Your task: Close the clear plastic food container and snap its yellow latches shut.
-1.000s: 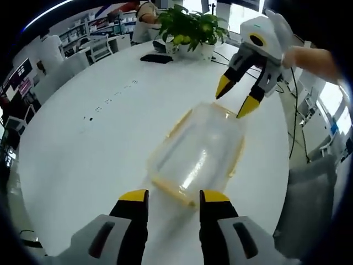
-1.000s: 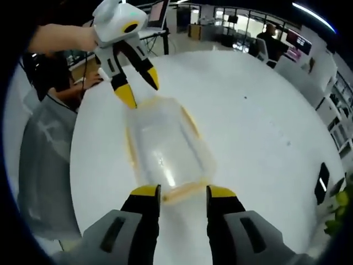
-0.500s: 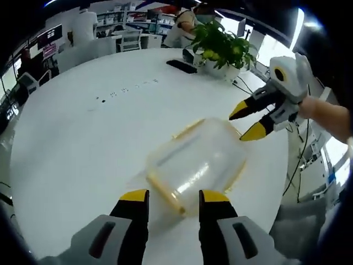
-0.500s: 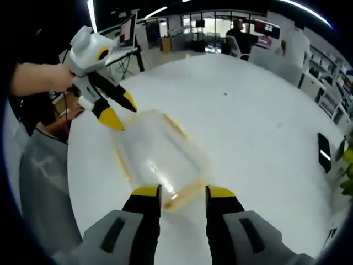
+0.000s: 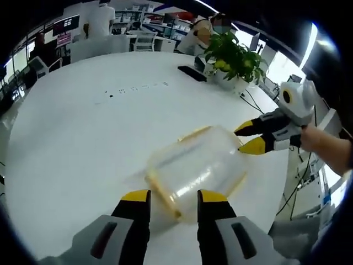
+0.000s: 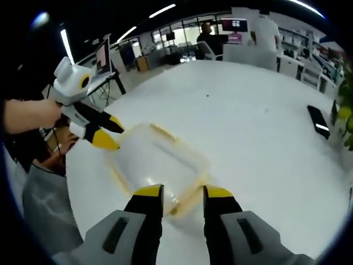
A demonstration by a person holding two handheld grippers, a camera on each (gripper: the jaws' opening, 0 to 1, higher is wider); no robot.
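Clear plastic food container (image 5: 196, 168) sits on a wide white table (image 5: 83, 132) in an office, a potted plant (image 5: 231, 55) at the far edge. Both the left gripper (image 5: 168, 197) and right gripper (image 6: 176, 192) flank its ends with jaws parted, gripping nothing, bare tabletop all around.

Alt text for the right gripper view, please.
A clear plastic food container with yellow latches lies on a white round table, between the open right gripper near the camera and the open left gripper at its far end.

- Container (image 5: 201, 165): clear, yellow rim and latches.
- Table (image 5: 83, 138): white, small dark specks.
- Claws: grey-white, yellow-tipped black jaws.
- Plant (image 5: 234, 52) beyond right claw (image 5: 249, 138): green.
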